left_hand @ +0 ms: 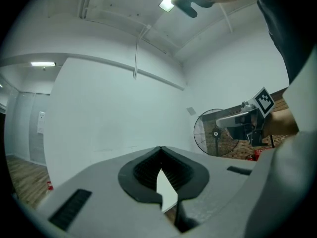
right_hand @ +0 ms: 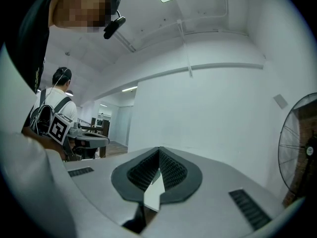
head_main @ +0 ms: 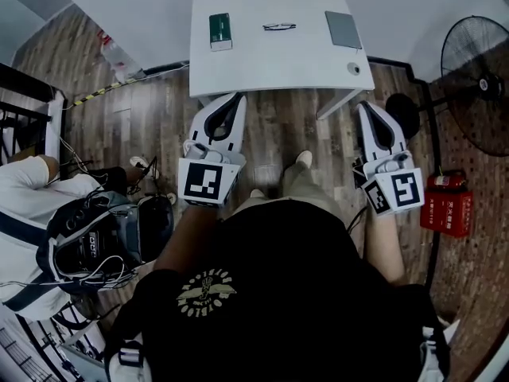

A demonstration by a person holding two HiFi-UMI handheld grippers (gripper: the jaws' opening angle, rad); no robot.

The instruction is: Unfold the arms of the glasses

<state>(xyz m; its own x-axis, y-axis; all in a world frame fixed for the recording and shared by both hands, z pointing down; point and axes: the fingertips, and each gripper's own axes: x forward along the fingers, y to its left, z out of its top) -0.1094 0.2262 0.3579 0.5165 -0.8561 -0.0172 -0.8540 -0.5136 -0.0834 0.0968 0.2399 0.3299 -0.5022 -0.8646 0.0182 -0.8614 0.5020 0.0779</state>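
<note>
Glasses (head_main: 279, 27) lie on white worktop (head_main: 270, 74), far side, near centre. Green box (head_main: 220, 31) to their left, flat grey case (head_main: 343, 29) to their right, each well apart from them. Fold of arms too small to tell.

Left gripper (head_main: 237, 96) at worktop's near edge, over wooden floor (head_main: 278, 130); jaws closed tip to tip, nothing between. Right gripper (head_main: 363, 104) by worktop's right corner, jaws likewise together, empty. Both well apart from glasses.

Standing fan (head_main: 477, 50) at far right.
</note>
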